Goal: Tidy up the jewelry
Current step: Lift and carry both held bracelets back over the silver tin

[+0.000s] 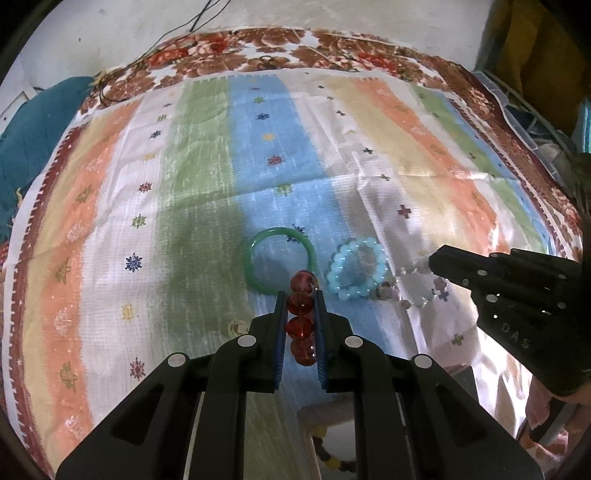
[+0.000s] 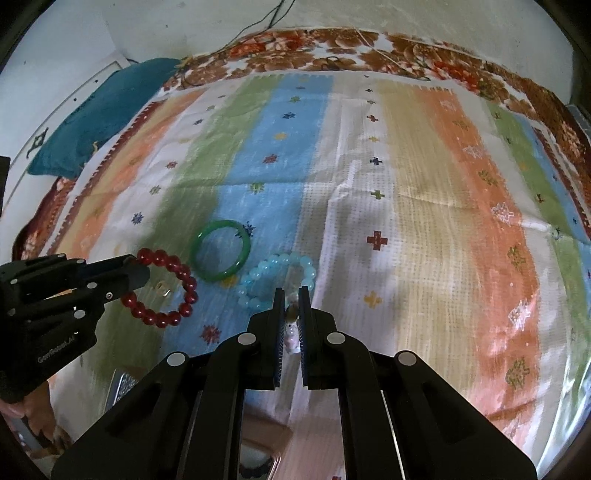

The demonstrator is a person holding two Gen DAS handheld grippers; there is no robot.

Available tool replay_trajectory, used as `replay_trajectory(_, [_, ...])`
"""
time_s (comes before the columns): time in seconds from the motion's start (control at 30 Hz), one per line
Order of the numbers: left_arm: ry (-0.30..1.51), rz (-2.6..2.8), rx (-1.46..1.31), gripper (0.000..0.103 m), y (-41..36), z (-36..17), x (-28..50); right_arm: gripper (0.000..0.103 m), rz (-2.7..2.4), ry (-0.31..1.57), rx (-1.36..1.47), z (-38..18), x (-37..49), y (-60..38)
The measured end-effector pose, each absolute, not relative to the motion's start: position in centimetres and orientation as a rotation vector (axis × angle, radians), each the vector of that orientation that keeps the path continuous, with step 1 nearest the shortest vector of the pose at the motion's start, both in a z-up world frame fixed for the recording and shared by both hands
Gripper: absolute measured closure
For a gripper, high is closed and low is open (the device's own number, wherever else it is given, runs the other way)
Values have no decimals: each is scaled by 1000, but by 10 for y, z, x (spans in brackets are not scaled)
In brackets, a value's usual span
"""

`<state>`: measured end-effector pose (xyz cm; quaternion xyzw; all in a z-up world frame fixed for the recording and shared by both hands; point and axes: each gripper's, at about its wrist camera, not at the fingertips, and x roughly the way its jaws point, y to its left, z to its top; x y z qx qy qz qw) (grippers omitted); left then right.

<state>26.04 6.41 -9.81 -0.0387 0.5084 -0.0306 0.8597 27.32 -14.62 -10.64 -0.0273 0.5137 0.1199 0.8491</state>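
Note:
My left gripper (image 1: 301, 295) is shut on a red bead bracelet (image 1: 301, 314), whose beads stack between the blue pads; from the right wrist view the same red bracelet (image 2: 162, 288) hangs as a full ring from the left gripper (image 2: 142, 269). My right gripper (image 2: 291, 293) is shut on a pale whitish bead bracelet (image 2: 291, 332); in the left wrist view that pale bracelet (image 1: 413, 291) dangles from the right gripper (image 1: 434, 264). A green bangle (image 1: 279, 260) (image 2: 221, 249) and a light blue bead bracelet (image 1: 356, 267) (image 2: 277, 277) lie on the striped cloth (image 1: 184, 184).
A small gold ring-like piece (image 2: 162, 287) lies on the cloth (image 2: 424, 221) inside the red bracelet's loop. A teal cushion (image 2: 99, 114) sits at the far left, thin cables (image 1: 199, 18) run on the wall behind, and a box with beads (image 1: 332, 458) shows below the left gripper.

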Motion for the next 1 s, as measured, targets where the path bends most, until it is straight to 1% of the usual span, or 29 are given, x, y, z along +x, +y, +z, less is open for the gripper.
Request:
replay_trajectory(0.57, [1000, -98, -29, 90, 42, -65, 232, 95, 296, 1006, -66, -74, 246, -139])
replay_trajectory(1.0, [945, -127, -46, 90, 37, -45, 202, 95, 325, 934, -60, -45, 216, -131])
